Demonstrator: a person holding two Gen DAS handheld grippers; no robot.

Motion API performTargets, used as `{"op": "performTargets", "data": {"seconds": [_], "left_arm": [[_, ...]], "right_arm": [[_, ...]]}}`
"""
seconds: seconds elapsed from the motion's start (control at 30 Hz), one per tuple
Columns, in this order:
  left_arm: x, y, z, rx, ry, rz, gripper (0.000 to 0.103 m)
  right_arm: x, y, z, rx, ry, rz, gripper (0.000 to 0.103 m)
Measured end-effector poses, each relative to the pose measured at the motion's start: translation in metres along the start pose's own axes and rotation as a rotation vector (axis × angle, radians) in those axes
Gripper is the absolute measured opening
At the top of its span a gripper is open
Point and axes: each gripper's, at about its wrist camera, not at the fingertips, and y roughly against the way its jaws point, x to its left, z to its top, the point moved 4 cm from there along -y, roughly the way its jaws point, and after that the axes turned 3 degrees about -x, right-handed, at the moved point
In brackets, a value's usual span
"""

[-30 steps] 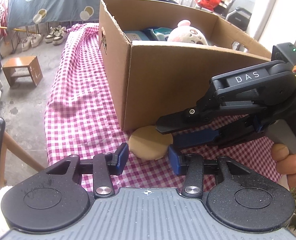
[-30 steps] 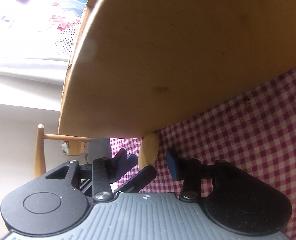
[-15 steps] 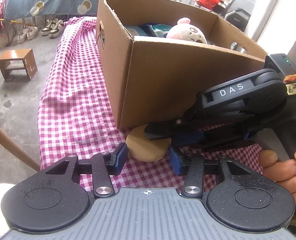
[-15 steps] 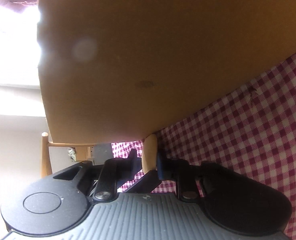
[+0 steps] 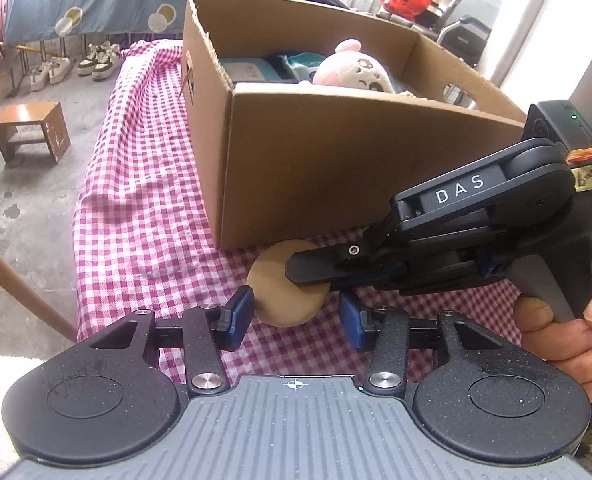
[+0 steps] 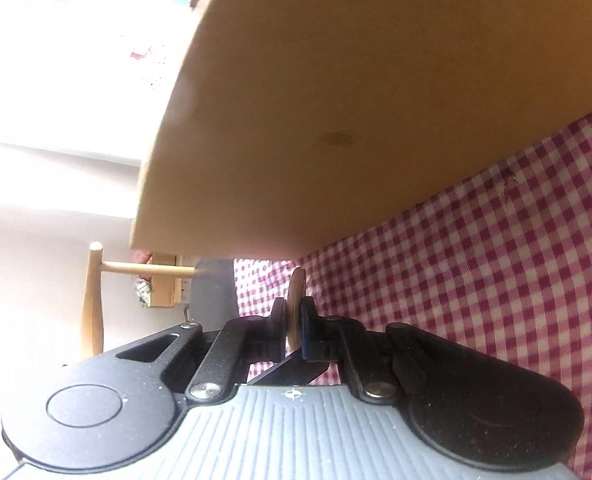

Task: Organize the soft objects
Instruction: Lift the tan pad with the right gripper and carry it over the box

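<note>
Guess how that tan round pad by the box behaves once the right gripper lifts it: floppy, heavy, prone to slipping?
Tan round pad is thin, pinched flat in the right gripper: probably light. Its free edge isn't drooping, so it likely holds shape. The matte surface looks grippy, slipping seems unlikely.

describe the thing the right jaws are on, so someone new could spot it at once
Start at the big open cardboard box on the pink gingham tablecloth. By the box's near bottom corner is a flat tan round pad, pinched edge-on by the right gripper. It is plain and outside the box, unlike the plush toy inside.
</note>
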Motion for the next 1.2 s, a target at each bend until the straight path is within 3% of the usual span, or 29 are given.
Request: {"op": "performTargets", "data": {"seconds": [0.2, 0.43, 0.67, 0.9, 1.2], "left_arm": [[-0.014, 0.026, 0.002, -0.042, -0.022, 0.001, 0.046], [-0.044, 0.059, 0.018, -0.130, -0.080, -0.014, 0.046], [-0.079, 0.070, 0.044, -0.216, -0.152, -0.062, 0.047], [-0.110, 0.054, 0.080, -0.261, -0.219, -0.114, 0.047], [-0.121, 0.022, 0.115, -0.267, -0.225, -0.184, 0.066]], "right_arm": [[0.017, 0.023, -0.020, -0.020, 0.058, 0.025, 0.008], [0.046, 0.070, -0.032, -0.103, 0.160, 0.077, 0.008], [0.062, 0.131, -0.011, -0.217, 0.234, 0.118, 0.008], [0.062, 0.171, 0.017, -0.301, 0.236, 0.130, 0.008], [0.042, 0.184, 0.068, -0.354, 0.142, 0.122, 0.008]]}}
